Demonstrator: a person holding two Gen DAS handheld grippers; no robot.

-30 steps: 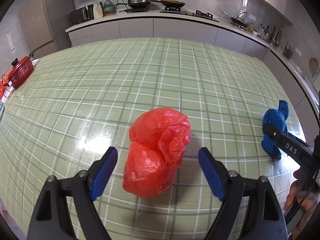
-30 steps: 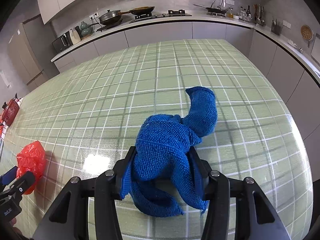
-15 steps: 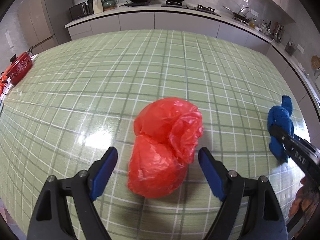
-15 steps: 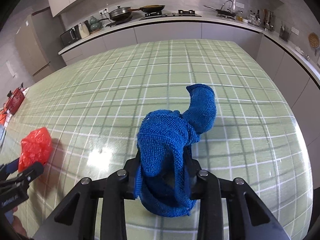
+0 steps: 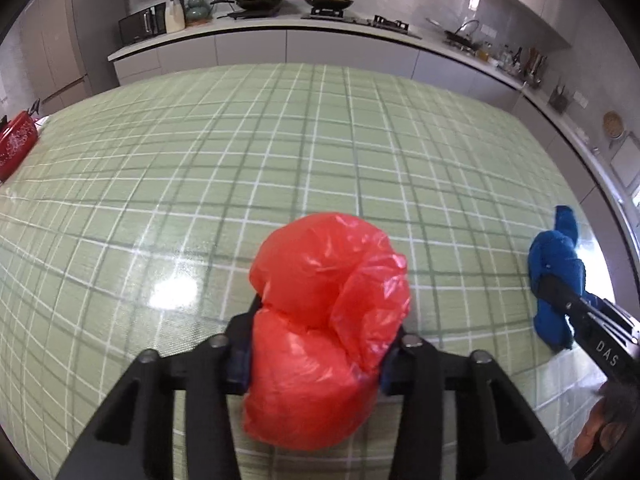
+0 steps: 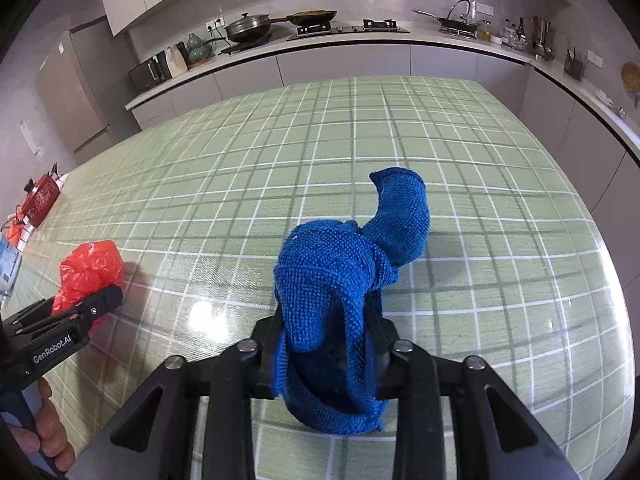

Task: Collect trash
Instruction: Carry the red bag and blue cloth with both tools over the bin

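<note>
A crumpled red plastic bag lies on the green checked table, near its front. My left gripper has the bag between its jaws, which are closing, and the blue pads press into its sides. To the right, a blue knitted cloth is bunched up, one end standing upright. My right gripper is shut on the cloth's lower folds. The right wrist view shows the red bag at far left. A hand holds the left tool there.
A red pot sits at the table's left edge. Behind the table runs a kitchen counter with pans, a microwave and a hob. The table's right edge lies close to the blue cloth.
The left jaws have gone from wide apart to pressing on the red bag. The right jaws have tightened on the blue cloth, bunching it narrower.
</note>
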